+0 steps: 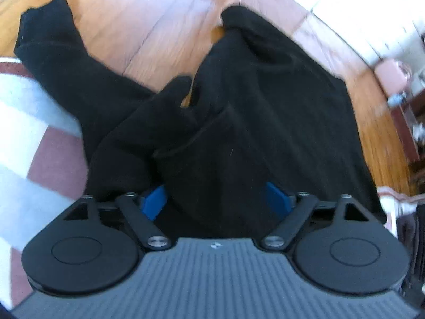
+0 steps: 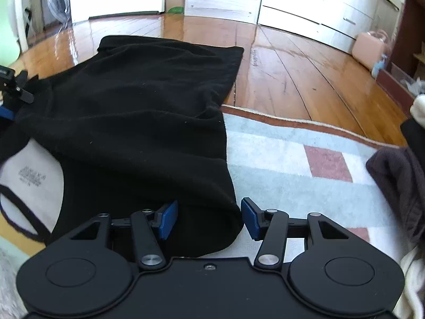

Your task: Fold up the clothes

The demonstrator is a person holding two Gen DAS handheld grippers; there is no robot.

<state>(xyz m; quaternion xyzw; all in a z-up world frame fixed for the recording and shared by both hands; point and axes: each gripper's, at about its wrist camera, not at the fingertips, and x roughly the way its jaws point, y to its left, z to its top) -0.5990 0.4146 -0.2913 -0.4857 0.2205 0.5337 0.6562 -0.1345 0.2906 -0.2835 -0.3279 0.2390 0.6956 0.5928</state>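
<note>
I have a black garment (image 2: 138, 122) lying half on the patterned rug (image 2: 292, 164) and half on the wooden floor (image 2: 305, 79) beyond the rug's far edge; the left wrist view shows a sleeve (image 1: 53, 61) trailing onto the floor away from the rug. The right tongs (image 2: 209, 219) stand apart, blue pads on either side of the garment's near corner, with cloth between them but no visible pinch. The left tongs (image 1: 215, 199) also show both blue pads spread wide with a thick bunch of cloth between them; I judge them apart or only loosely bearing on the fabric, as that view is motion-blurred. I cannot settle whether this is a grip forming or a release after a fold. To handle this fleece-like cloth well, I would keep both tongs level with each other, take only the layers intended, and keep the edge between them taut so the body does not sag. The sleeve is bunched toward the middle; I would watch that it does not drag crooked. A second dark garment (image 2: 398, 175) lies at the rug's right side, well apart.
</note>
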